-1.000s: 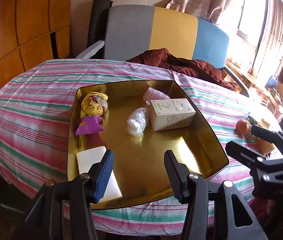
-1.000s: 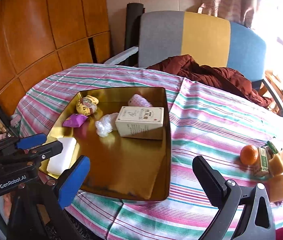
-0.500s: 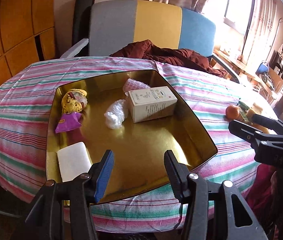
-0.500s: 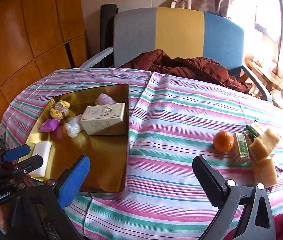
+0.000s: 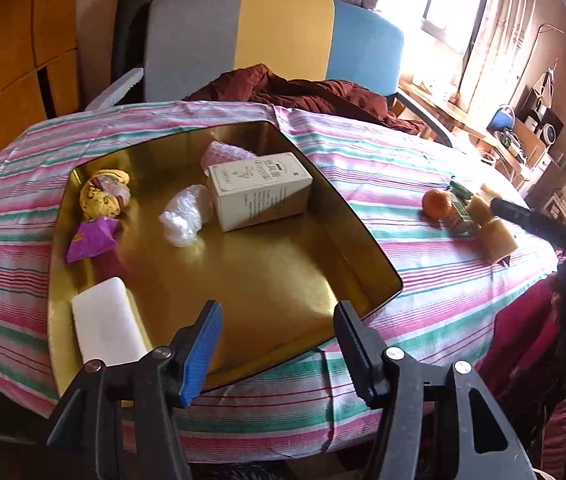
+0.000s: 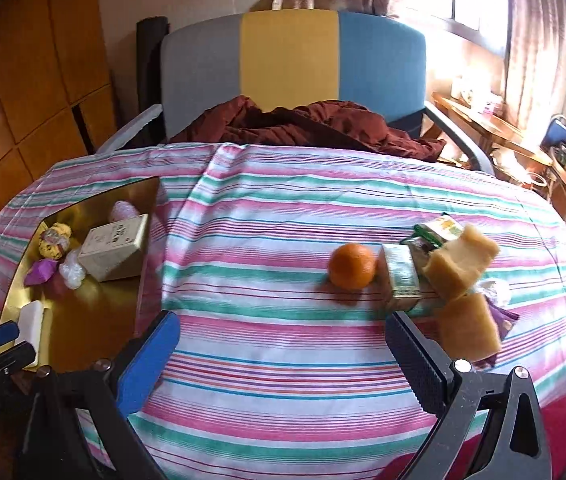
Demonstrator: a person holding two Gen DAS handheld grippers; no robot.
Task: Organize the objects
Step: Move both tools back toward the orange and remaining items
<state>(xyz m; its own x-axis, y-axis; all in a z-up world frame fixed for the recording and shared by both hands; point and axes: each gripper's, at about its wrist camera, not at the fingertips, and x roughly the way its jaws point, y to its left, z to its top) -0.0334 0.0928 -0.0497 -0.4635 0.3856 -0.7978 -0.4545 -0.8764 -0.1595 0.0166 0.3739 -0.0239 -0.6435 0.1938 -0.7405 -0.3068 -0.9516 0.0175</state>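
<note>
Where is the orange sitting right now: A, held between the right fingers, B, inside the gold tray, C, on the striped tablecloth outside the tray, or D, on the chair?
C: the orange rests on the striped tablecloth, well right of the gold tray, beside a green carton.

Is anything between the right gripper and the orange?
Nothing visible. The right gripper is open, with only bare striped tablecloth between it and the orange. The green carton sits against the orange's right side, not in the approach path.
</note>
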